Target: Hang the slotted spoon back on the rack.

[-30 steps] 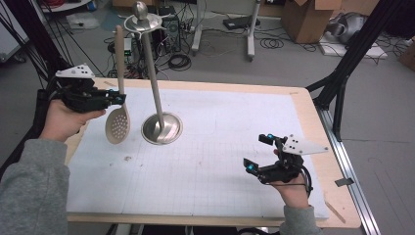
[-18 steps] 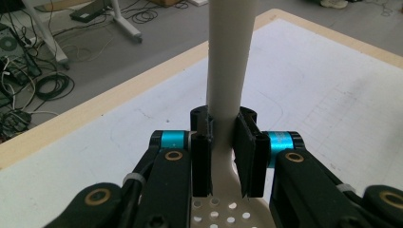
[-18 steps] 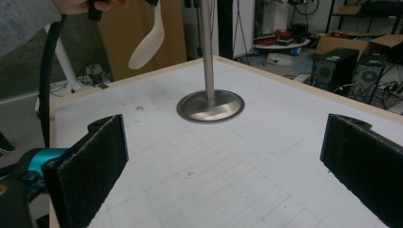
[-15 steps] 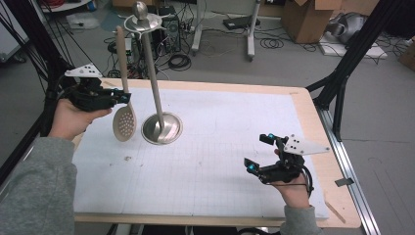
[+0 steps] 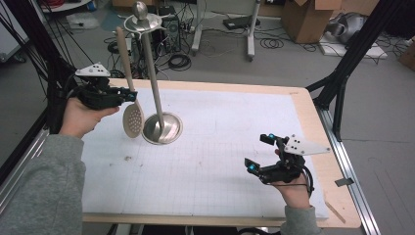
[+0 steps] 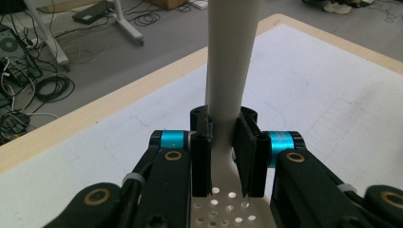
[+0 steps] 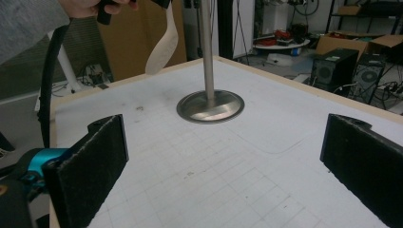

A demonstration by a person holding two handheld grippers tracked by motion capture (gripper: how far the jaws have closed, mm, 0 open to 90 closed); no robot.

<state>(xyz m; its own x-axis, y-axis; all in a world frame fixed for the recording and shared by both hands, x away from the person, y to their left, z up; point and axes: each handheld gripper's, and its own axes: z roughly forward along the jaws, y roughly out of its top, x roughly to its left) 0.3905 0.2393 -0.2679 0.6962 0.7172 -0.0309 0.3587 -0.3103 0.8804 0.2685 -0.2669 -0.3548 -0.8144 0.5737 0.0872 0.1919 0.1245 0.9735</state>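
Counter (image 5: 235, 161): wide, covered by a white gridded mat, wooden rim exposed at the far and right edges.

Utensil stand (image 5: 161, 128): round steel base resting on the mat at the left half, slim pole rising upright to a top disc with hanging prongs and a knob.

Slotted spoon (image 5: 128, 88): cream-coloured, held off the mat just left of the pole, handle up, perforated bowl down, hanging just beside the base without touching it. Handle end close to the top disc but apparently not hooked on a prong.

Left tongs (image 5: 131, 96): clenched on the spoon's neck, just above the bowl; pads pressing both sides of the handle in the left gripper view (image 6: 227, 156).

Right tongs (image 5: 260, 155): released, jaws spread wide, hovering low over the mat near the right front, well apart from the stand.

Step in hand, by judgement: carrying the spoon at the stand, either for hanging or removal; direction not determinable. For hanging: raise the handle end to prong height, align, lower, then release. Avoid knocking the pole.
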